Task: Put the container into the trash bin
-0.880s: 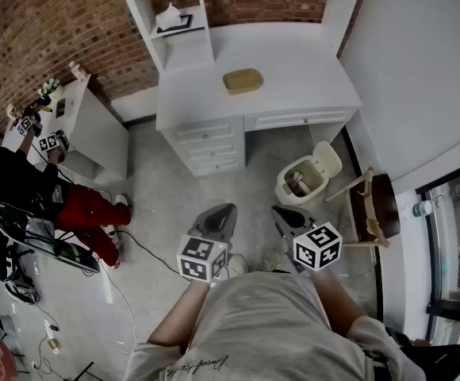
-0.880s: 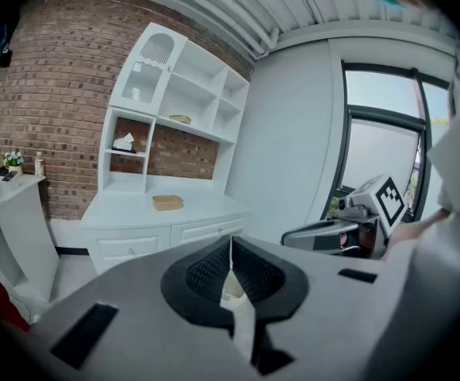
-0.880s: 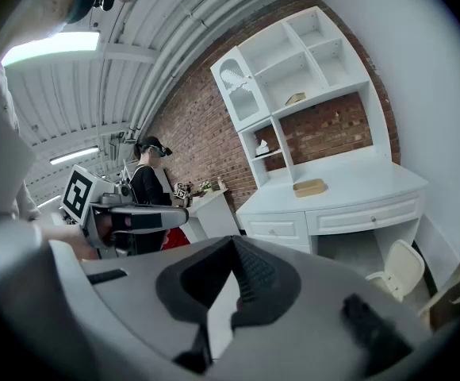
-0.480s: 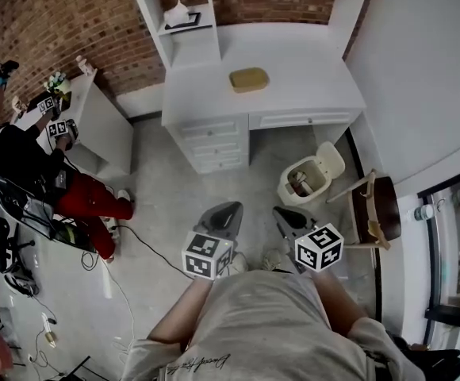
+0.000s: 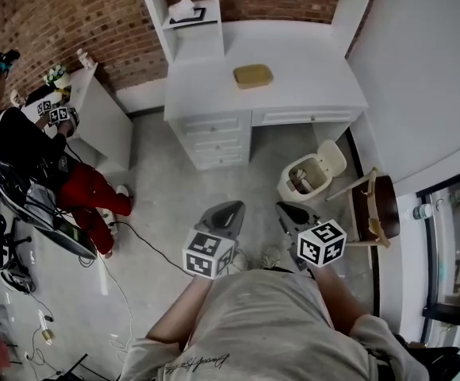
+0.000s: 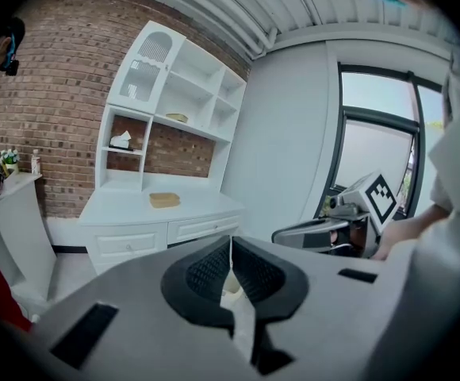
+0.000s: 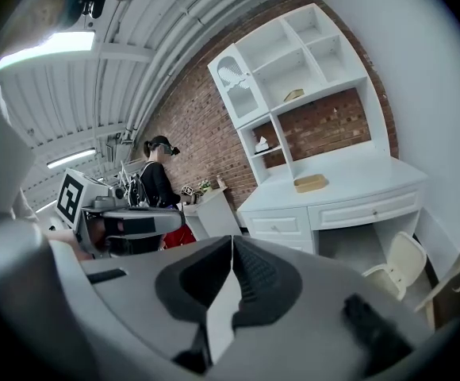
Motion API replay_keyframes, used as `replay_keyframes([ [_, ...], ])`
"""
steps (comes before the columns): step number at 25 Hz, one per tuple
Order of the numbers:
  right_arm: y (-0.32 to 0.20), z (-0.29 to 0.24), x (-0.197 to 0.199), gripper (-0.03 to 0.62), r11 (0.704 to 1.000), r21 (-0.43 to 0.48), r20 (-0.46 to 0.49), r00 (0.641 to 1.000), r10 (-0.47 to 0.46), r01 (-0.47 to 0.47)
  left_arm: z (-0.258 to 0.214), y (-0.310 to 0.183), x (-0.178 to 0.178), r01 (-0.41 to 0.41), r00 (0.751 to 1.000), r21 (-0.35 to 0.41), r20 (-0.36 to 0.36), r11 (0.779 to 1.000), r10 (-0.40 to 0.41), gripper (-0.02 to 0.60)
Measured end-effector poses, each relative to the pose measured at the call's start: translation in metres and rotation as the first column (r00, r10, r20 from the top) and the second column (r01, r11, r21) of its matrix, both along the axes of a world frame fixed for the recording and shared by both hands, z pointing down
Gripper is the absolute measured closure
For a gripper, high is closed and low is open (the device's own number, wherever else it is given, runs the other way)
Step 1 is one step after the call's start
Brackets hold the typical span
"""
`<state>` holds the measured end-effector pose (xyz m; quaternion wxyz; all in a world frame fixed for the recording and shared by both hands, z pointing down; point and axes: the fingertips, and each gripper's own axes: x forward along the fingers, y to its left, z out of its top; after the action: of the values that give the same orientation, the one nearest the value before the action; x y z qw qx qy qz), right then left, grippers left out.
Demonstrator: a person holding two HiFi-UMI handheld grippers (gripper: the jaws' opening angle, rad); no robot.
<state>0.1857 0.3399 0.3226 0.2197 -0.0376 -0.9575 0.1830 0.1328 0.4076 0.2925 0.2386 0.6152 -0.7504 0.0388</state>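
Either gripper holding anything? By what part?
Nothing held. Left gripper and right gripper are both shut and empty; the container sits on the desk.

the left gripper and the right gripper hang side by side, low in front of the person's chest, both pointing forward. the fingers of each are pressed together with nothing between them. the left forearm and right forearm reach forward from the torso.
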Motion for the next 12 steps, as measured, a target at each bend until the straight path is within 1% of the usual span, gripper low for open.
replay_keyframes([
  [4, 0.011, 0.001, -0.008, 0.565, 1.000, -0.004, -0.003, 1.000, 0.006, -0.006, 0.002, 0.013, -0.007, -0.014, 1.000, -0.010, -0.001, 1.000, 0.014, 0.563],
  [8, 0.024, 0.001, -0.018, 0.565, 1.000, -0.007, 0.001, 1.000, 0.010, -0.010, 0.003, 0.025, -0.022, -0.019, 1.000, -0.011, 0.011, 1.000, 0.019, 0.563],
  [12, 0.024, 0.001, -0.025, 0.565, 1.000, 0.002, -0.005, 1.000, 0.009, -0.009, 0.003, 0.026, -0.034, -0.011, 1.000, 0.002, -0.008, 1.000, 0.011, 0.563],
])
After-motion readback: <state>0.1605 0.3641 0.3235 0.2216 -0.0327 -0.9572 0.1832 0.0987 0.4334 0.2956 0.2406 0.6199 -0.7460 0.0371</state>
